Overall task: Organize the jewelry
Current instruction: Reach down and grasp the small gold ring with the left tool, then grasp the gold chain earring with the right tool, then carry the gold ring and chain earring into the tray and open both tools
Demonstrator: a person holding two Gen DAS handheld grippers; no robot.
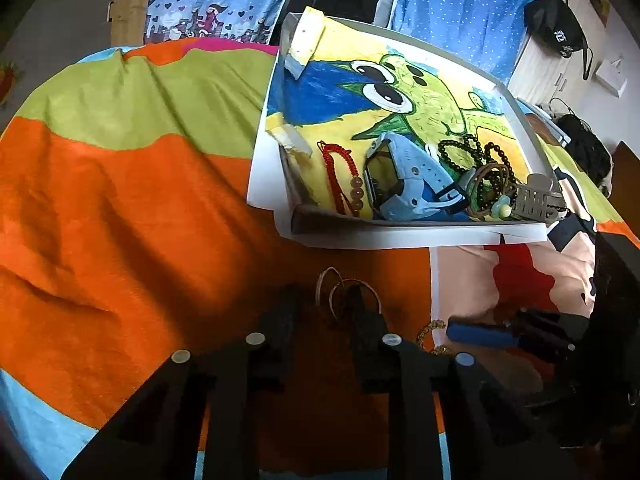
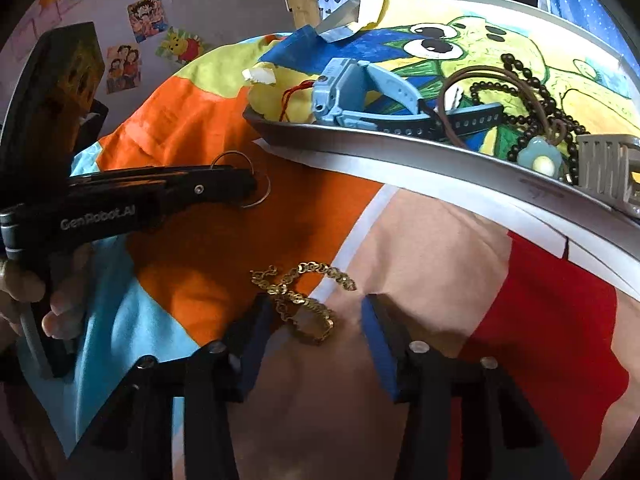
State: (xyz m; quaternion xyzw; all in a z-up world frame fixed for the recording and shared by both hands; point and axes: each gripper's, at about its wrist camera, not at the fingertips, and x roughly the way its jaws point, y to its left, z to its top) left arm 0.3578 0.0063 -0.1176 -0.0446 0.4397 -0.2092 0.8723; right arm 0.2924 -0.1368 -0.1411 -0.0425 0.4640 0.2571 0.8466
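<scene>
A shallow grey tray (image 1: 400, 226) lined with a cartoon drawing holds a red cord bracelet (image 1: 340, 176), a blue watch (image 1: 404, 180), dark beads (image 1: 476, 152) and a grey hair clip (image 1: 536, 196). Thin hoop rings (image 1: 346, 294) lie on the orange blanket in front of the tray. My left gripper (image 1: 326, 304) is open with the hoops between its fingers. A gold chain bracelet (image 2: 304, 300) lies on the blanket. My right gripper (image 2: 314, 312) is open around the chain. The left gripper also shows in the right wrist view (image 2: 240, 184), over the hoops (image 2: 256, 192).
The blanket (image 1: 120, 200) is orange, green, blue, pink and red and covers the whole surface. Blue dotted curtains (image 1: 460, 4) hang behind the tray. A hand (image 2: 28, 292) holds the left gripper's handle. Posters (image 2: 148, 12) hang on the wall.
</scene>
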